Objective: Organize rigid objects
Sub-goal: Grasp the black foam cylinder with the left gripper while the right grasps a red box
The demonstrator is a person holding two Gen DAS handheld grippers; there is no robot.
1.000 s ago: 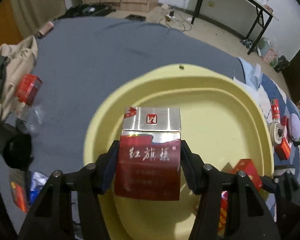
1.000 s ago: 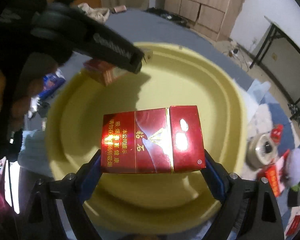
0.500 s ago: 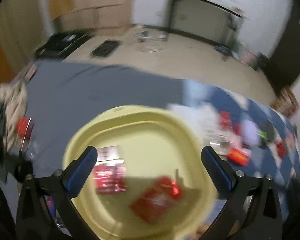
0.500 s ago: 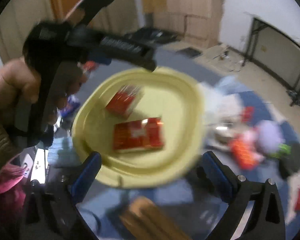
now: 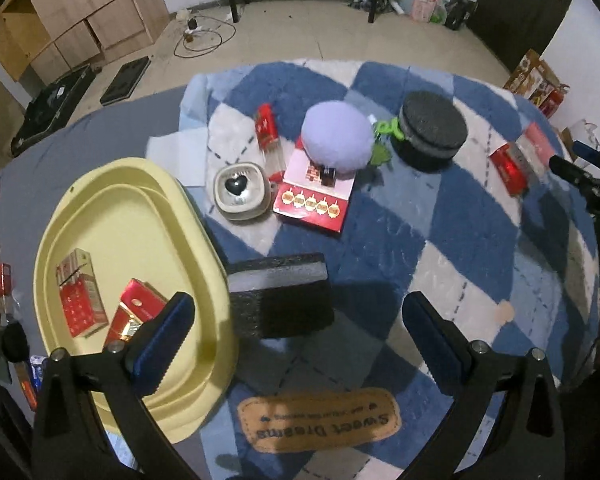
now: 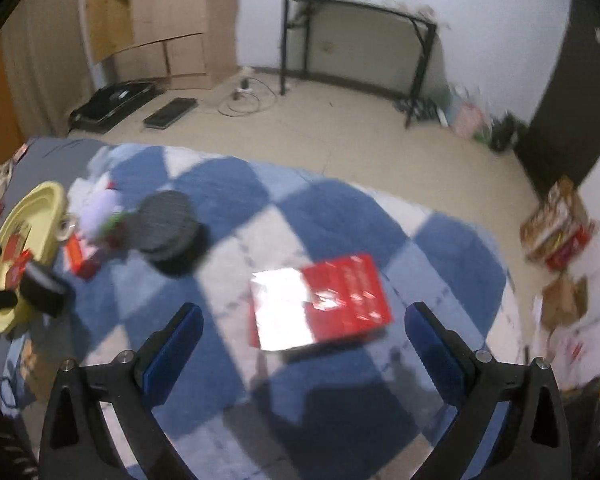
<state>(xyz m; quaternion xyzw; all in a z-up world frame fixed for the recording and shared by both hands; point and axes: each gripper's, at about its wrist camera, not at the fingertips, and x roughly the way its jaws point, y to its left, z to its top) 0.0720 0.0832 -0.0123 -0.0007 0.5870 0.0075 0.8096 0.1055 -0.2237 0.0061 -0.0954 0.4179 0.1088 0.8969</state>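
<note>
A yellow tray (image 5: 112, 200) lies at the left and holds two red cigarette packs (image 5: 78, 294) (image 5: 134, 314). My left gripper (image 5: 296, 328) is open and empty above a black foam block (image 5: 278, 294) beside the tray. My right gripper (image 6: 300, 332) is open and empty, just short of a red and silver cigarette pack (image 6: 318, 300) lying flat on the blue and white blanket (image 6: 300, 216). That pack also shows at the right in the left wrist view (image 5: 514, 164). The tray shows at the far left of the right wrist view (image 6: 40, 208).
On the blanket lie a red flat box (image 5: 314, 200), a purple plush (image 5: 336, 140), a round black foam disc (image 5: 434, 130), a grey case with a black heart (image 5: 240, 190), and a small red pack (image 5: 266, 130). More red packs lie left of the tray (image 5: 2, 282).
Both grippers let go of their cigarette packs into the yellow tray, opened, and swung right. The right gripper now faces another red pack on the blanket.
</note>
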